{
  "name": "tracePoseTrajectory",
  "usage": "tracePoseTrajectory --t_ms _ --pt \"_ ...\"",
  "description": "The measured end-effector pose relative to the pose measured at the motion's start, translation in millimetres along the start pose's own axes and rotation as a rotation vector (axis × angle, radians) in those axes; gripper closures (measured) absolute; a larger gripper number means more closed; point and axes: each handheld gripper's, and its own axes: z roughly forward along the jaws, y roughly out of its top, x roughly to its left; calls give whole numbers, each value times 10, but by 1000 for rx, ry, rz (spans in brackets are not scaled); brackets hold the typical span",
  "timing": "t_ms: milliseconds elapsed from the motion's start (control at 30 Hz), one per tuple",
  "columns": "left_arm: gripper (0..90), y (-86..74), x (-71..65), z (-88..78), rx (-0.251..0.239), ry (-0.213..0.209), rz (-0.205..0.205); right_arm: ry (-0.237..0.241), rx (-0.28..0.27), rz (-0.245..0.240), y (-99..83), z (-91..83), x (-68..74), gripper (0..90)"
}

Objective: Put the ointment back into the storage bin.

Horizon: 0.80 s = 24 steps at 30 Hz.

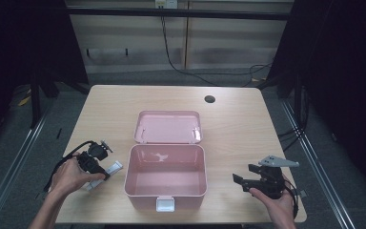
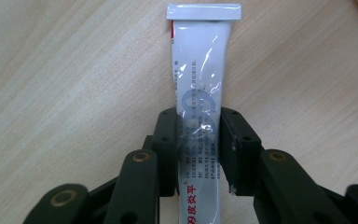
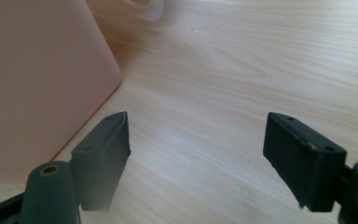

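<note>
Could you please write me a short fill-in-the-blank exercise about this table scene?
1. The left gripper is shut on a white ____.
2. The pink box on the table has its lid ____.
3. The right gripper, with nothing between its jaws, is ____.
4. Inside, the pink box is ____.

Missing words: tube; open; open; empty

Tube (image 1: pixel 106 172) on table (image 1: pixel 238 124), just left of open box (image 1: pixel 166 177).
</note>
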Motion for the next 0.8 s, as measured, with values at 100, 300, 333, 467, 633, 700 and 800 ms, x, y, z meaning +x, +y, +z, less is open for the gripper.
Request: tracePoseTrajectory --t_ms 100,300,333,467,633,700,800 --pt "702 5 27 -6 9 -19 -17 0 0 0 -1 -2 -1 226" --pt "707 2 51 -8 4 -37 -30 -2 3 2 0 4 -5 226" --pt "707 1 52 -8 4 -39 -31 -3 3 3 0 4 -6 226" --pt "708 -15 50 -13 -2 -47 -25 -7 4 3 0 2 -8 226" --pt "708 -41 65 -36 -6 -74 -51 -3 1 2 -2 -2 -16 226" --pt "708 -43 75 -40 -7 -85 -67 0 3 5 -3 -2 -18 226" --pt "708 -48 85 -56 -8 -120 -73 3 4 7 -4 -2 -18 223"
